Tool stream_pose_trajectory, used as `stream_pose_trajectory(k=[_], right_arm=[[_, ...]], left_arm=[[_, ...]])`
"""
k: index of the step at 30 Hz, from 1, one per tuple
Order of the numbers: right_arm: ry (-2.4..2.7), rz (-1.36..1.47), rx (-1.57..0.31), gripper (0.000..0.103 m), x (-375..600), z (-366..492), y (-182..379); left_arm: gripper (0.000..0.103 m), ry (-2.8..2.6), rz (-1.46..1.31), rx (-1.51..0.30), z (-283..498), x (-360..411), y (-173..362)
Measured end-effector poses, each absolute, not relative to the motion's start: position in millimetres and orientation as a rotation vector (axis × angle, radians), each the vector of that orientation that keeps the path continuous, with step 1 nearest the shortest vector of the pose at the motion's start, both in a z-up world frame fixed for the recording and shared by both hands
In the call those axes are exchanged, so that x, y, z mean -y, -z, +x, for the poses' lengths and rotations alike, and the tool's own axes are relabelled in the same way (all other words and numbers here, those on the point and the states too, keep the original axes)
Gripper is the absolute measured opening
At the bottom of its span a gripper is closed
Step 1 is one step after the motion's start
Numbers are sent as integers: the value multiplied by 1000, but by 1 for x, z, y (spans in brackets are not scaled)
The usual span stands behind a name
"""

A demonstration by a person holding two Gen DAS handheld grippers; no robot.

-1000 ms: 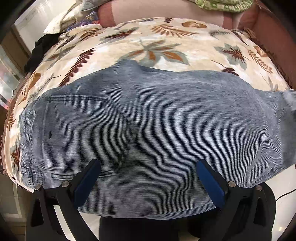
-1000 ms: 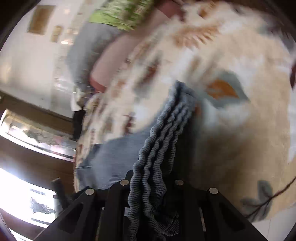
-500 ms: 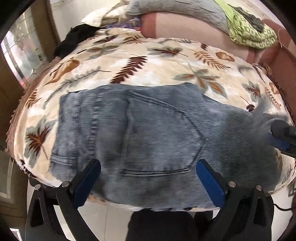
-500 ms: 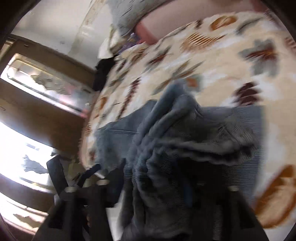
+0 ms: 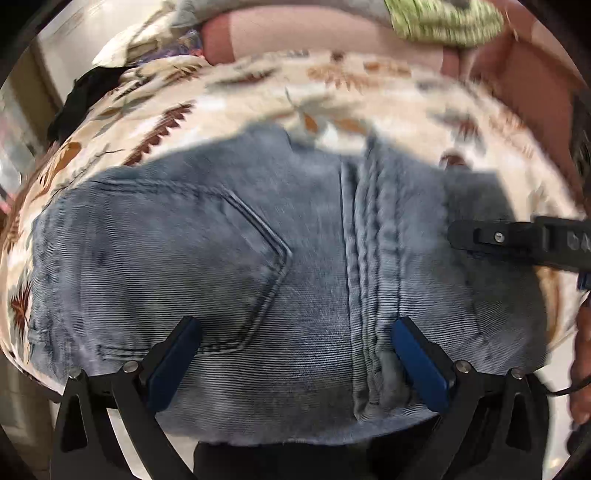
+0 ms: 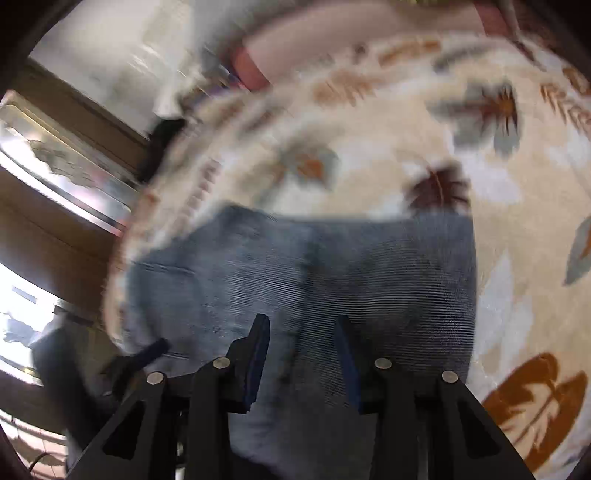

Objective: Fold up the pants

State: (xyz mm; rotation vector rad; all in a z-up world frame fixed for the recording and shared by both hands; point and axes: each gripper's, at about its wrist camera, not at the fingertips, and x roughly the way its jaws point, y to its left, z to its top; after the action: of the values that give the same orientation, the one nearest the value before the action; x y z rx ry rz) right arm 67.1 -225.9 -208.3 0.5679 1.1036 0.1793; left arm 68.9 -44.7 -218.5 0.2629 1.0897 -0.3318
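Two grippers hover over the pants (image 5: 236,273), which lie folded on the bed (image 5: 362,99), near its front edge. A second ago the right gripper (image 6: 301,332) was clamped on a bunched pant leg held up off the bed; now that leg lies laid across the seat, its hem (image 5: 369,280) running as a ribbed band from far to near, right of the back pocket (image 5: 207,266). The right gripper's jaws have just been closing after letting go and stand narrowly apart, nothing pinched between them, denim only beneath. In the left wrist view it comes in from the right edge, above the folded part. The left gripper (image 5: 295,354) is spread wide over the near edge of the pants, its blue pads (image 5: 173,363) above the cloth without pressing it, much as it was a second ago. Both views are blurred. The bed cover is cream with brown, orange and grey leaves. At the far side lie a pink bolster (image 5: 332,37) and a green patterned cloth (image 5: 447,22); a dark garment (image 5: 77,99) sits at the far left corner. Left of the bed stand brown wooden frames with bright glass (image 6: 48,177).
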Motion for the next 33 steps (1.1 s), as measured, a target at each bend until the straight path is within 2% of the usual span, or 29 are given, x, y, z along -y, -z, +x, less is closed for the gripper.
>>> stream_pose_trajectory(k=[6, 12, 15, 20, 24, 33], right_arm=[[-234, 573, -1056, 29, 223, 57, 186], [-388, 511, -1002, 29, 177, 37, 156], [-444, 458, -1005, 29, 147, 29, 154], [-478, 334, -1044, 29, 101, 23, 162], [-505, 269, -1054, 29, 81, 15, 166], [-433, 260, -1027, 30, 102, 4, 163]], left_arm=[[103, 322, 179, -1044, 68, 4, 189], [103, 90, 64, -949, 70, -124, 155], [103, -17, -12, -946, 73, -194, 155], [103, -97, -205, -979, 71, -267, 172], [103, -49, -289, -1020, 84, -282, 188], [103, 135, -410, -1136, 111, -254, 219]])
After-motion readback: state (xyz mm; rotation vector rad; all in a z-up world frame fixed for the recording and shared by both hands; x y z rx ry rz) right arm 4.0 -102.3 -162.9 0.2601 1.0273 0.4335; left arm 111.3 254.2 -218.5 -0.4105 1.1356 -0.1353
